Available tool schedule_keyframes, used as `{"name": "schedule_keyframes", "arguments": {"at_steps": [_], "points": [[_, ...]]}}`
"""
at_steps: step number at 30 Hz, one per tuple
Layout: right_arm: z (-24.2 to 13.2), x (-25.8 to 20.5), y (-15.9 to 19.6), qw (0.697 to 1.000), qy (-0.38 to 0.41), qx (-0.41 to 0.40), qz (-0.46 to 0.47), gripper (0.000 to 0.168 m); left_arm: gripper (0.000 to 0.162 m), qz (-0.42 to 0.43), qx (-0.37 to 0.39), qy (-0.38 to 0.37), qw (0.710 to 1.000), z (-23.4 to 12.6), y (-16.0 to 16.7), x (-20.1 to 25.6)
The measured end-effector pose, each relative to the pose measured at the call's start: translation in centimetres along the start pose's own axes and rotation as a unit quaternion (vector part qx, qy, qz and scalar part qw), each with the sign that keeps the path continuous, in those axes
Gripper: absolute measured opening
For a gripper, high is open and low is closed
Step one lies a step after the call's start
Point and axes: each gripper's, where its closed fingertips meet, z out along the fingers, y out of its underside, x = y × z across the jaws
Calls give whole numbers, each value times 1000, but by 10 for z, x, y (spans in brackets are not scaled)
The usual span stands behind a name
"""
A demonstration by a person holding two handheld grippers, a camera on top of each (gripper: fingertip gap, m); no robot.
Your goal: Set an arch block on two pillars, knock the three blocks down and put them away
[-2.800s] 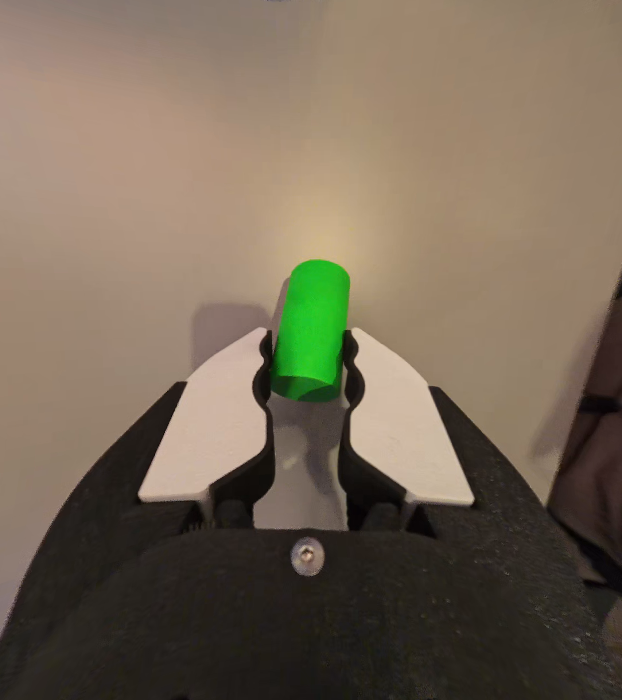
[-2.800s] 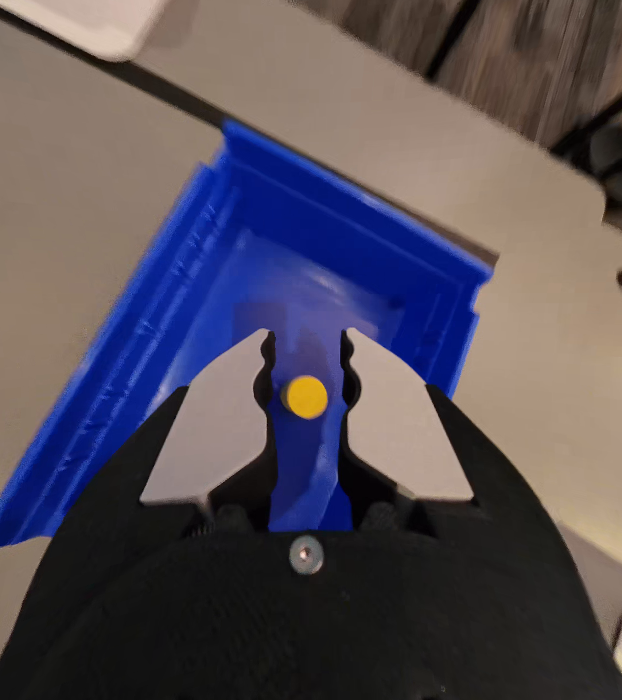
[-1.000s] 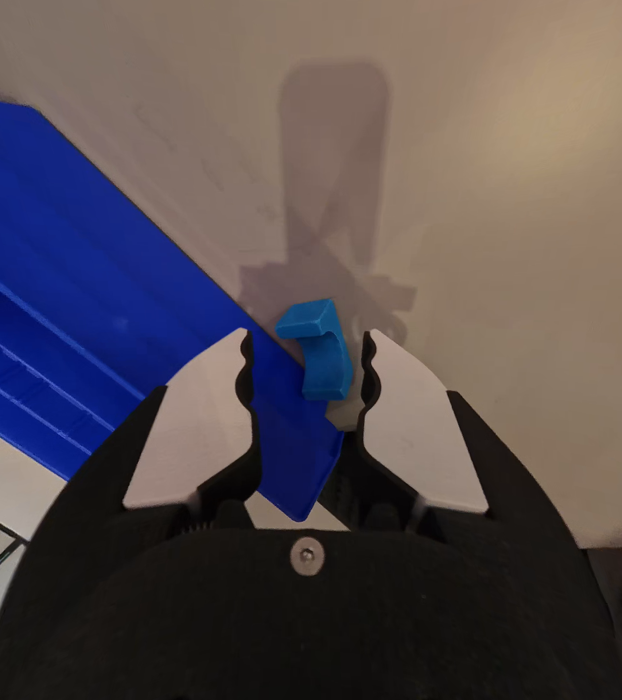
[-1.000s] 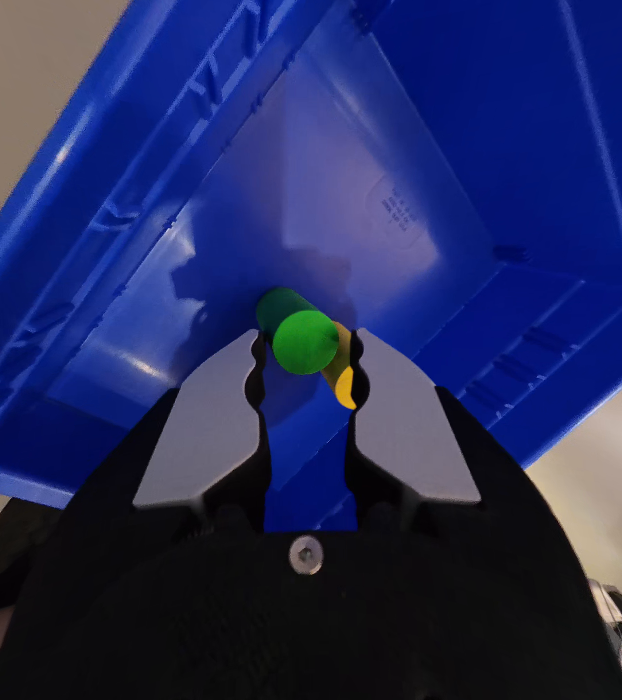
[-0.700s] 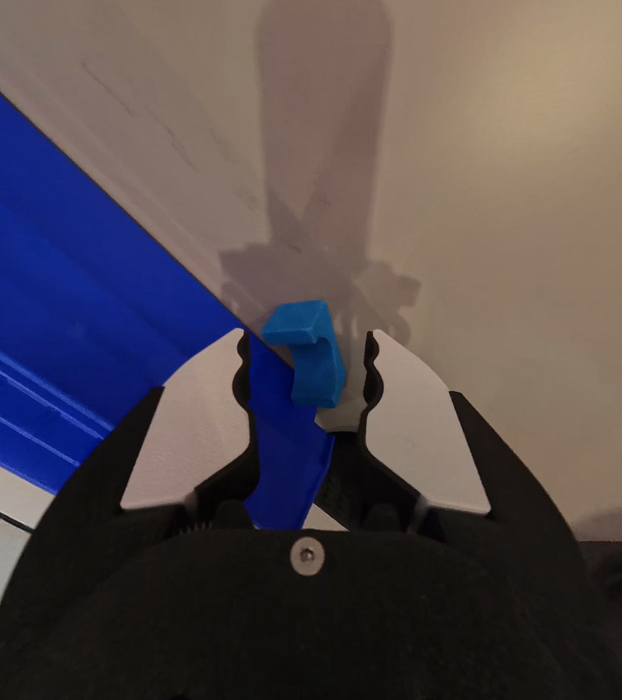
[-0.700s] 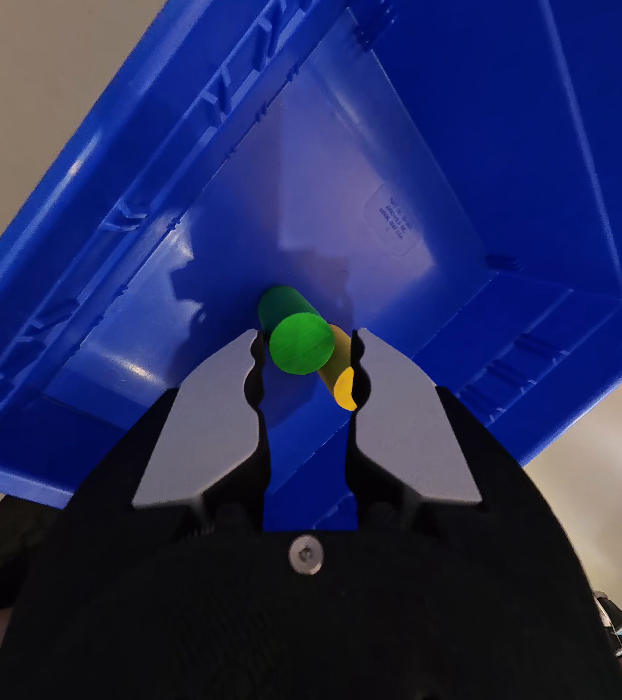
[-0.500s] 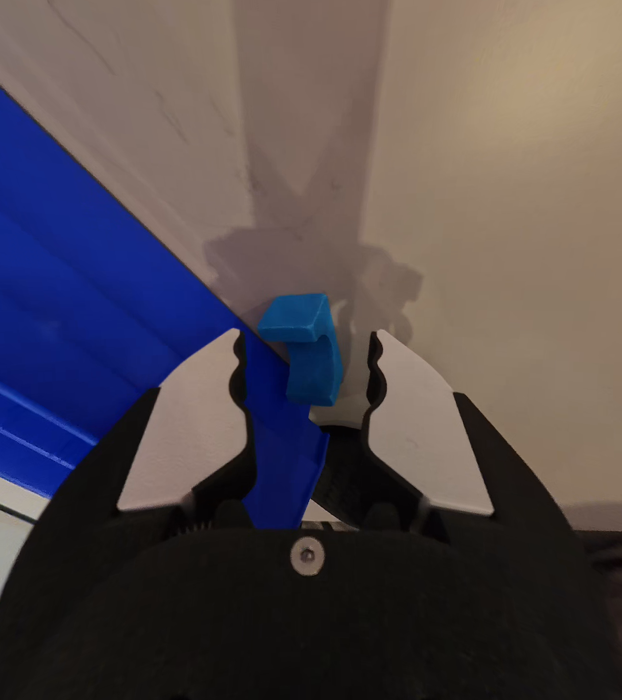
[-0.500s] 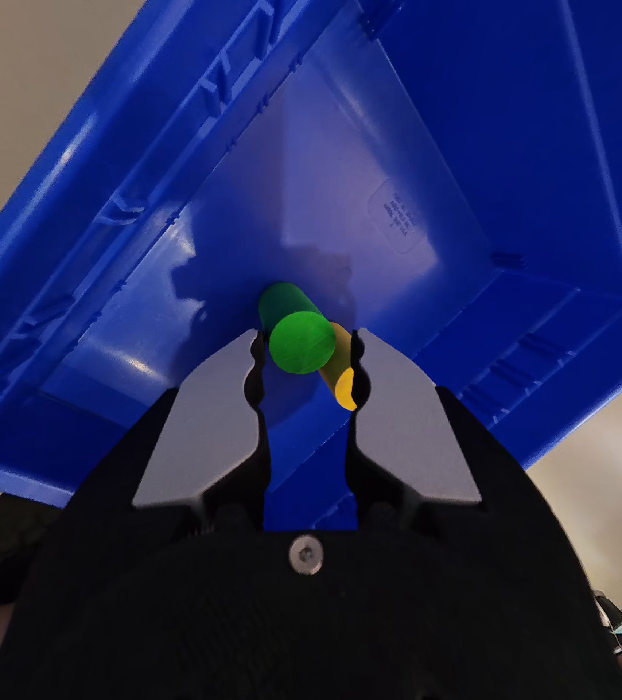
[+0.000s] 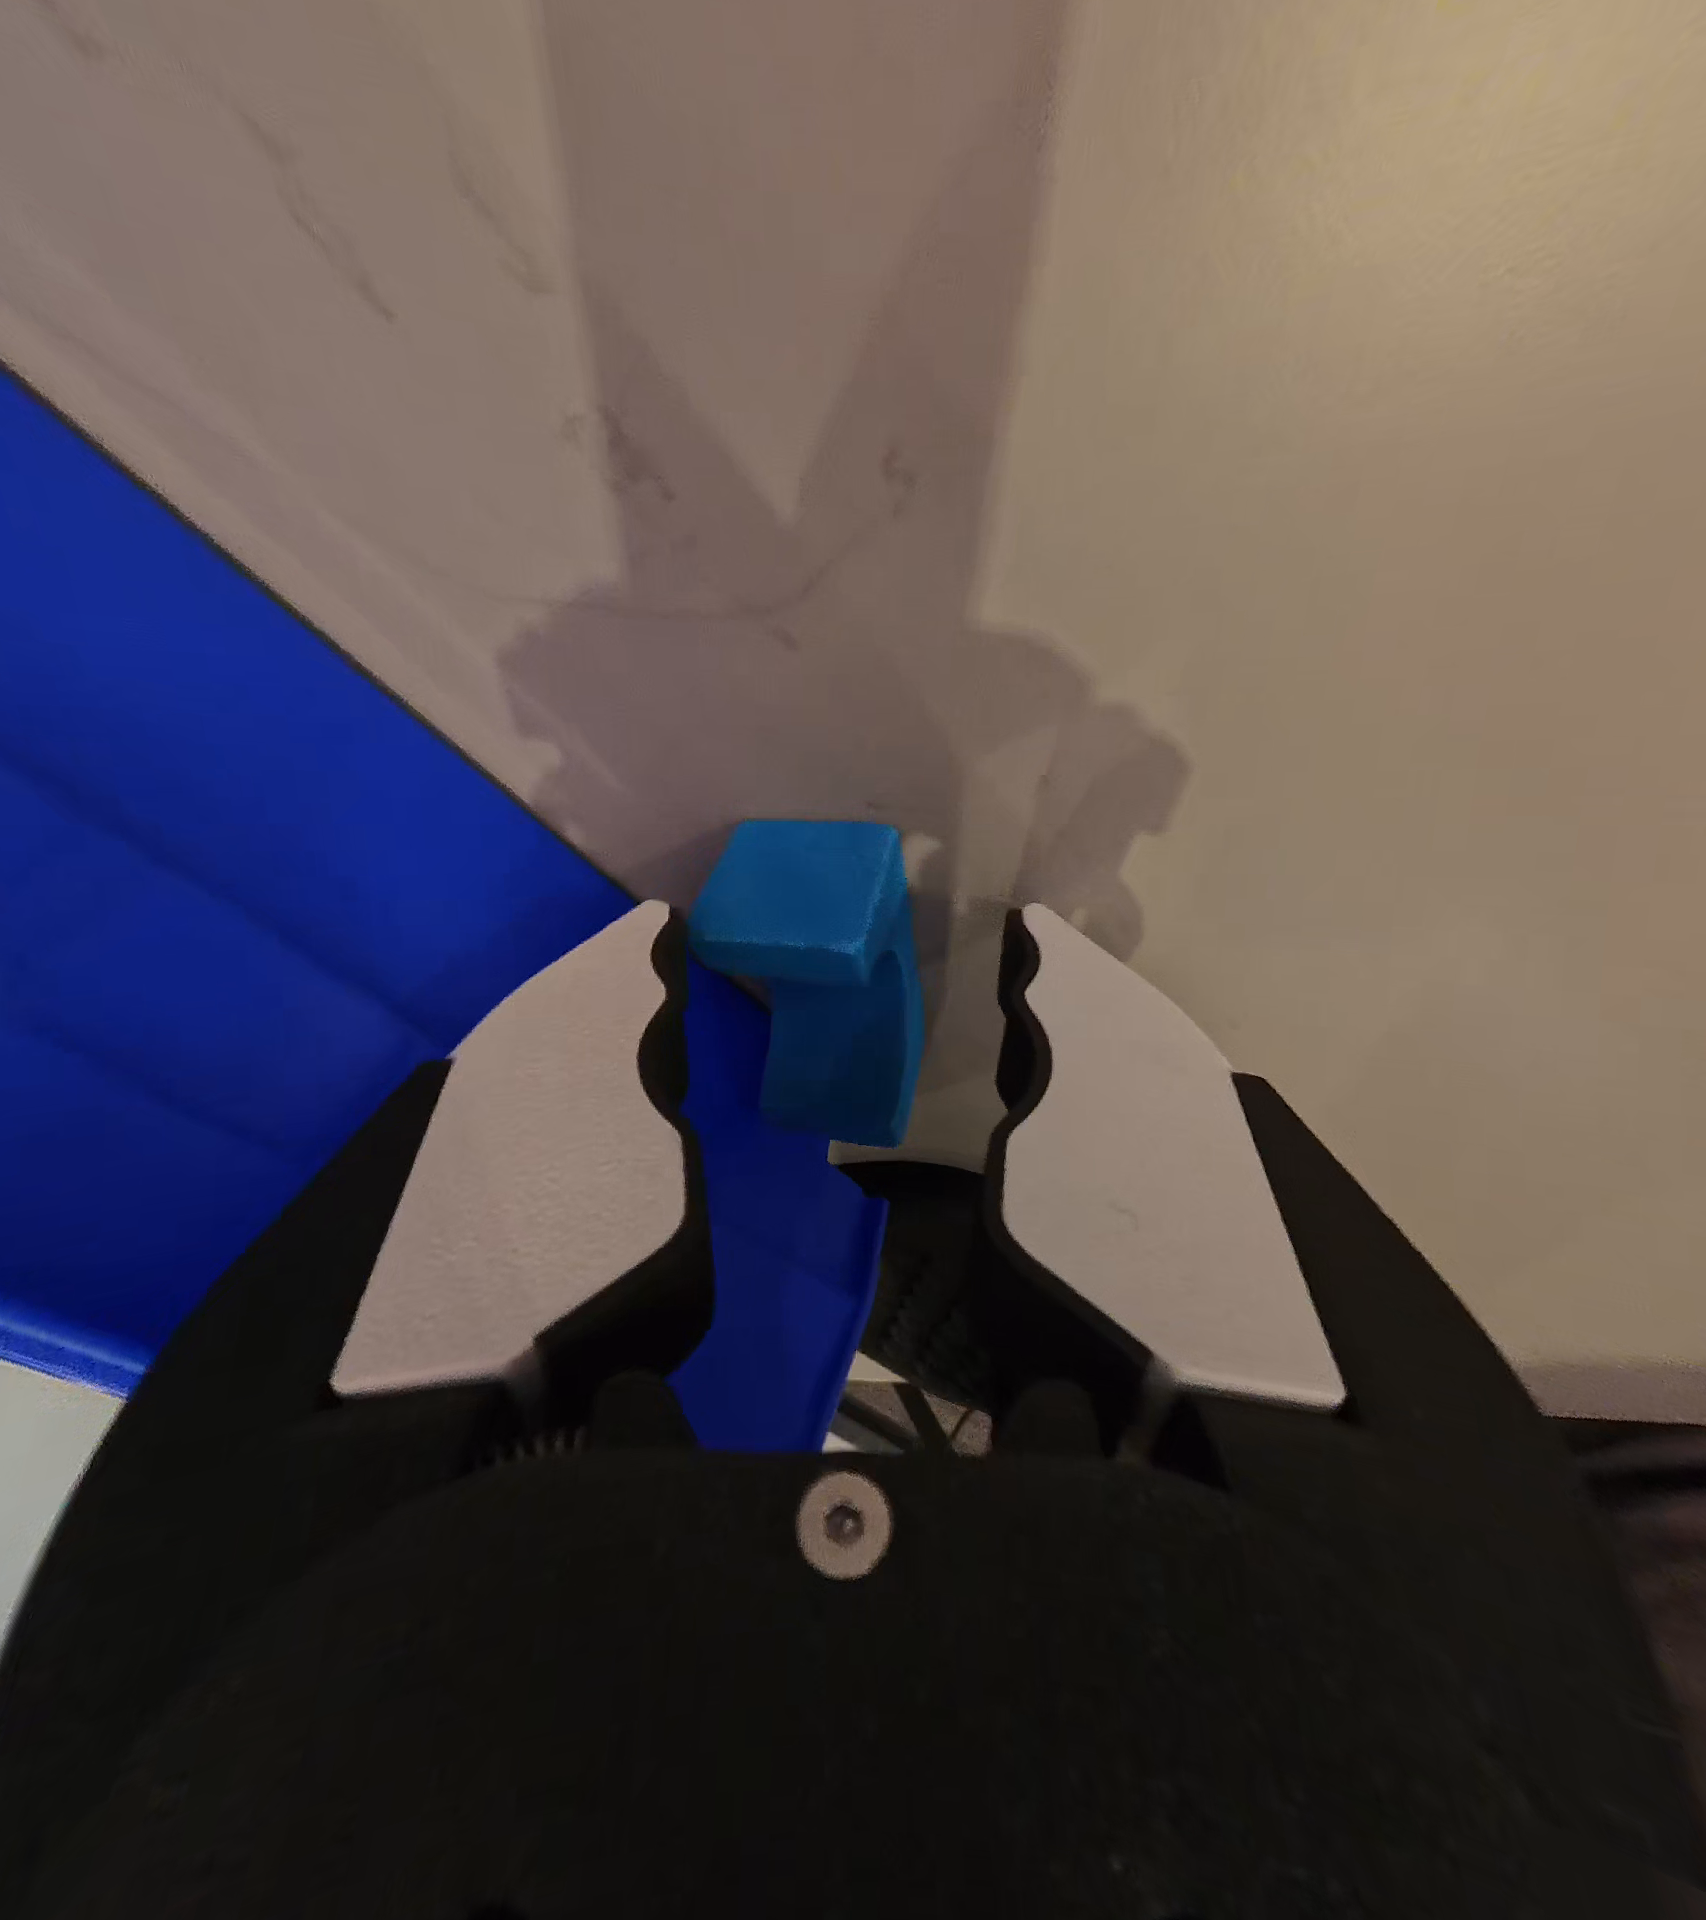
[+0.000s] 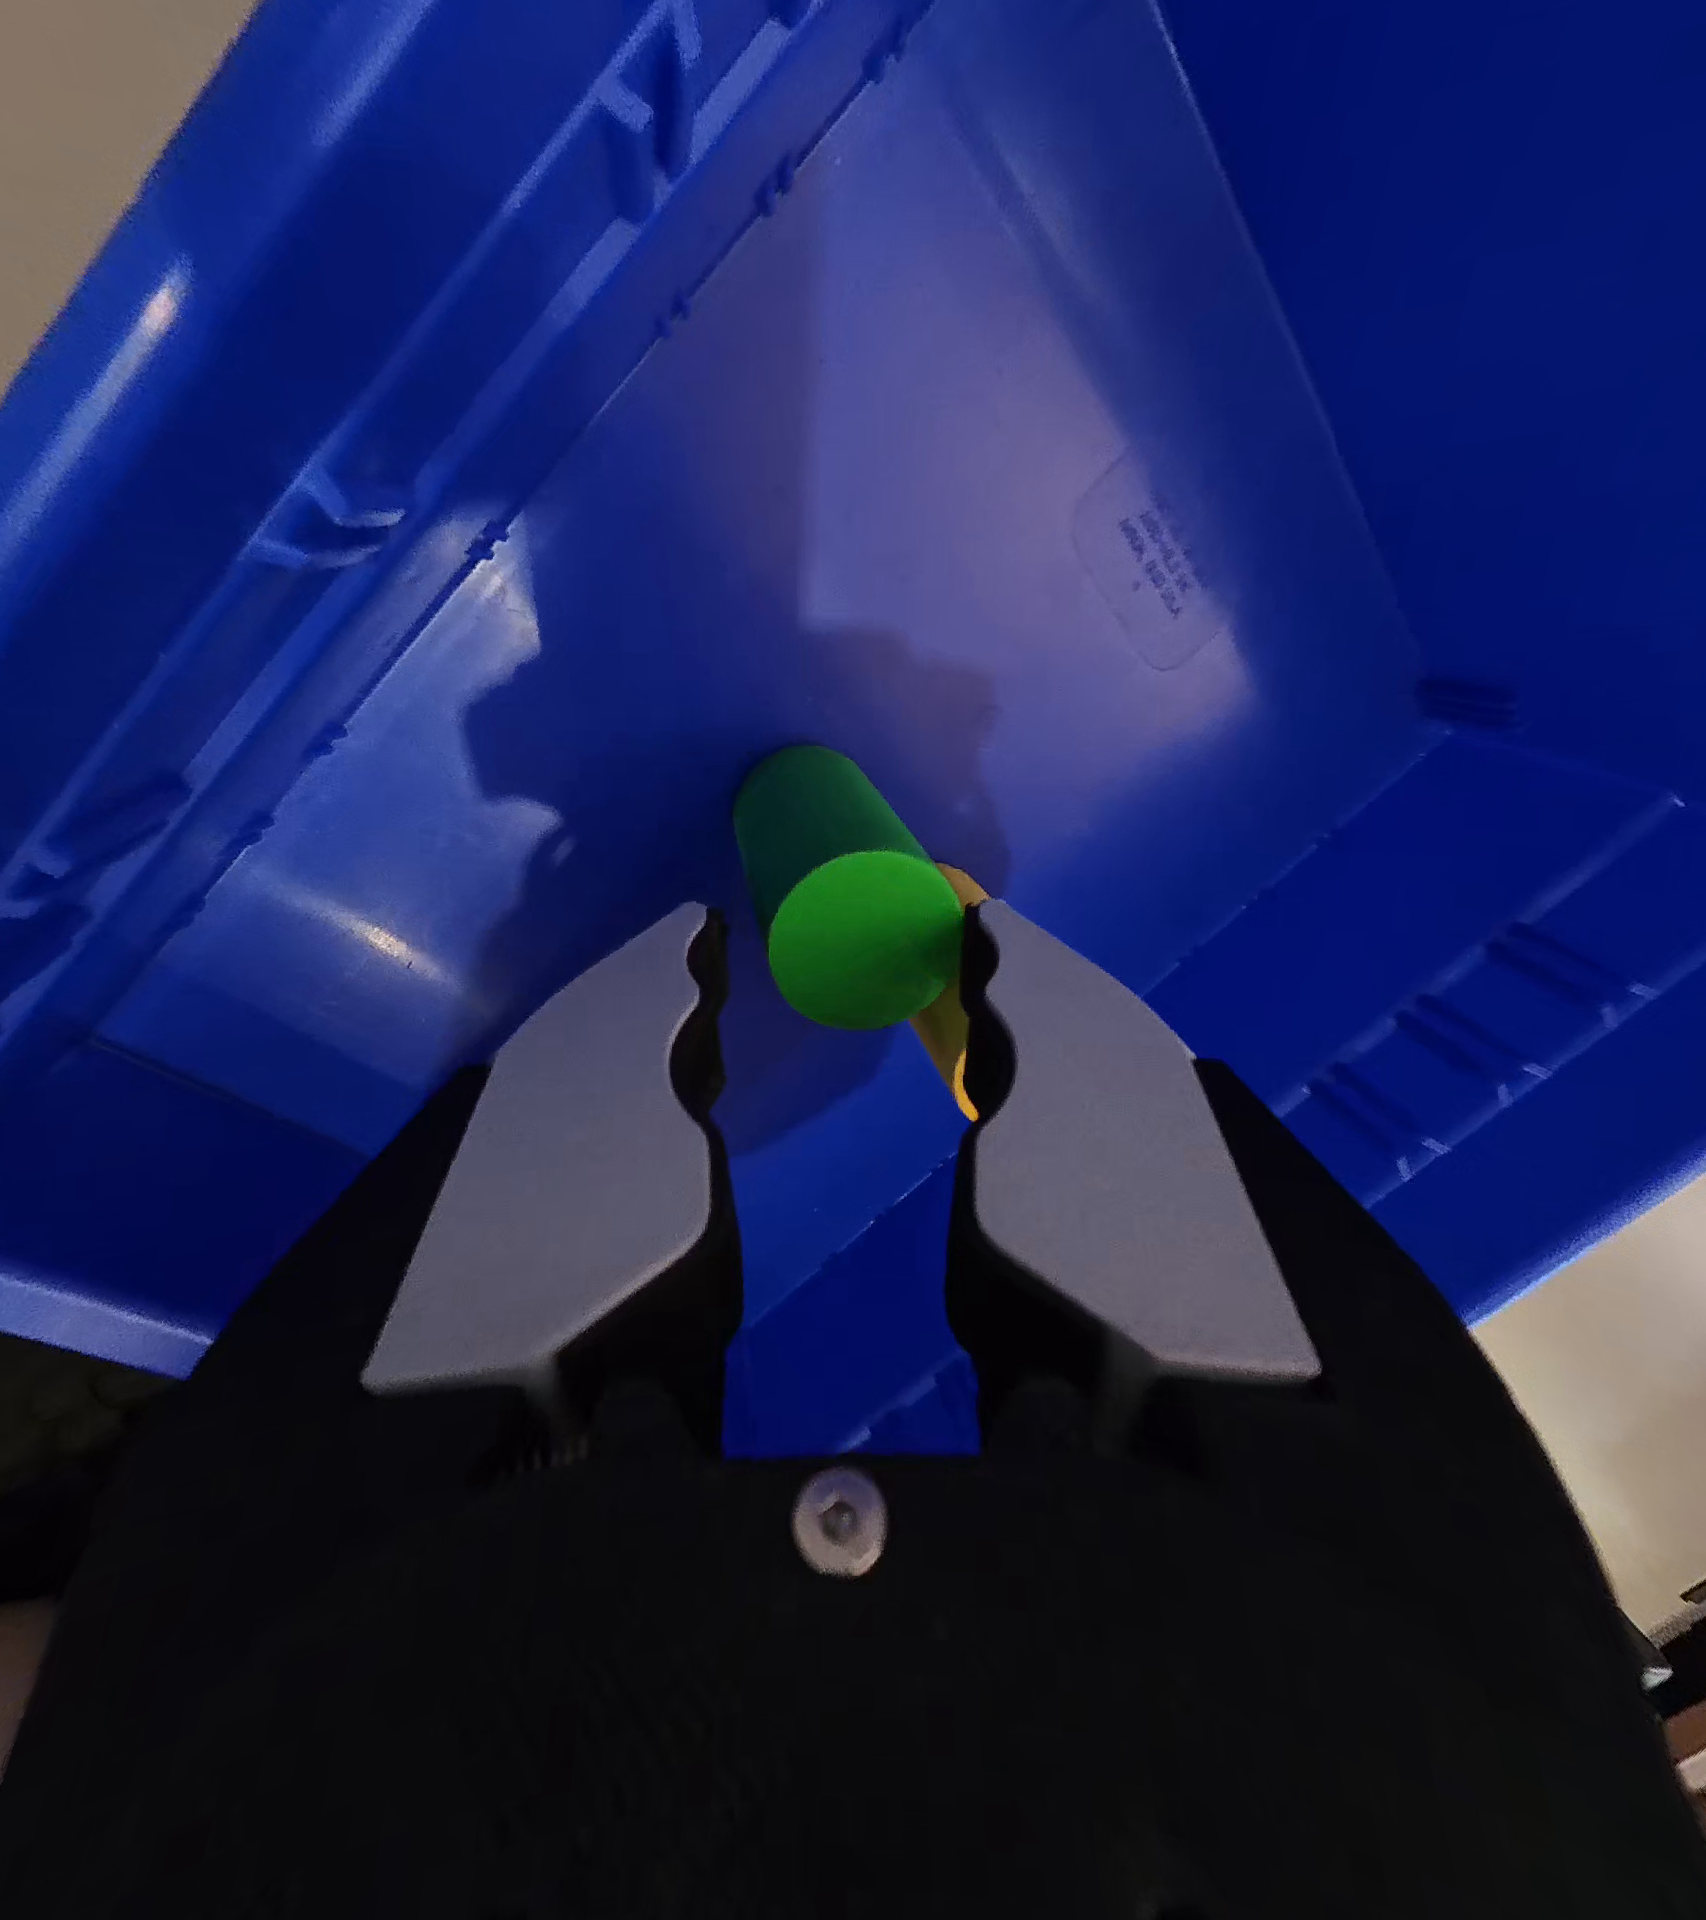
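Now, in the left wrist view, the bin (image 9: 153, 935) fills the left side as a broad blue wall running down toward the middle, with its corner showing low between the two fingers. The left gripper (image 9: 833, 914) has its jaws well apart and holds nothing. Between the fingers sits the arch (image 9: 833, 997), a lighter blue block, nearer the left finger than the right and lying on the table (image 9: 1400, 727) just beside the bin's outer wall; whether arch and bin touch cannot be told. A clear gap separates the arch from the right finger. Grey shadows fall on the pale table beyond the arch, and the right side of the view is bare tabletop.

Over in the right wrist view, the bin (image 10: 329, 644) fills most of the frame, seen from inside, with a ribbed wall on the left and its floor in the middle. The right gripper (image 10: 838, 920) has its jaws partly open and grips nothing. Just past the fingertips the green pillar (image 10: 828, 883) lies on its side on the bin floor, one round end facing the camera. The yellow pillar (image 10: 948, 1023) lies against its right side, mostly hidden behind the green one and the right finger. A moulded label patch sits farther right on the floor, and pale table shows beyond the bin's right wall.
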Motion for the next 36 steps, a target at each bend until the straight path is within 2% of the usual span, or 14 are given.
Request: {"name": "schedule_keyframes", "arguments": {"at_steps": [2, 3, 8, 11, 14, 17, 21, 23, 25, 28, 30, 33, 35, 36], "points": [[0, 0, 0, 1000, 1, 0, 0, 46, 50, 2, -12, 0, 1000, 3, 1, -1], [0, 0, 0, 1000, 1, -1, -1, 46, 39, 0, -10, 6, 1000, 3, 0, 0], [1, 0, 3, 1000, -3, -5, 2, 46, 37, 17, -1, -6, 1000, -1, -3, -2], [-1, 1, 4, 1000, -1, -3, 6, 46, 37, 32, 56, -8, 998, -21, -12, 2], [-6, 6, 4, 1000, 11, 5, 15, 46, 36, 59, 151, 13, 987, -54, -24, 10], [-18, 19, 6, 998, 43, 16, 45, 46, 36, 87, 268, 76, 956, -97, -33, 26], [-56, 44, 8, 984, 137, 42, 108, 46, 36, 109, 406, 156, 894, -153, -40, 41], [-85, 46, -7, 971, 168, 103, 134, 46, 36, 118, 464, 193, 856, -178, -42, 47], [-124, 41, -35, 945, 179, 220, 161, 45, 36, 120, 512, 239, 817, -202, -42, 55], [-188, -7, -87, 894, 98, 426, 102, 44, 36, 131, 554, 314, 760, -231, -36, 71], [-224, -73, -112, 844, -44, 534, 1, 46, 36, 150, 566, 340, 735, -243, -30, 81], [-262, -153, -121, 757, -240, 601, -92, 67, 36, 175, 580, 347, 716, -253, -24, 92], [-268, -189, -124, 724, -312, 599, -139, 68, 36, 196, 589, 348, 703, -258, -20, 100], [-264, -202, -127, 720, -326, 591, -158, 68, 36, 201, 589, 348, 701, -259, -19, 104]]}}
